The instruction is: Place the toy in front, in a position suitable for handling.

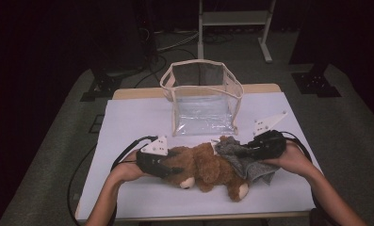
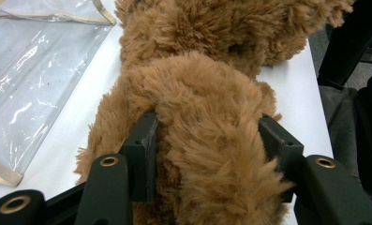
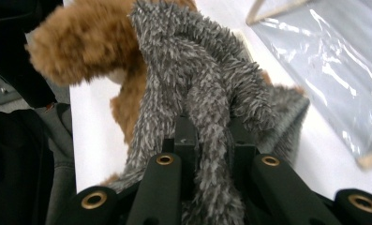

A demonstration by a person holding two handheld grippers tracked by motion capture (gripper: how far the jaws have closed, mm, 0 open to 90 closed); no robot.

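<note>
Up front, left gripper (image 1: pixel 162 165) jaws clamp the brown teddy bear (image 1: pixel 208 168), lying on its side on the desk (image 1: pixel 128 117) w/ white cover. Right gripper (image 1: pixel 250 151) jaws pinch its grey fuzzy cloth (image 1: pixel 248 162). Further back, clear bag (image 1: pixel 202 96) stands open.

The high view looks forward and down from above the person's side of the white table (image 1: pixel 128 117). Each gripper view rides close behind its own jaws, low over the tabletop. All three share the brown plush bear (image 1: pixel 203 165) (image 2: pixel 207 117) (image 3: pixel 66 42) and the clear bag (image 1: pixel 201 99) (image 2: pixel 29 84) (image 3: pixel 333 70).
</note>
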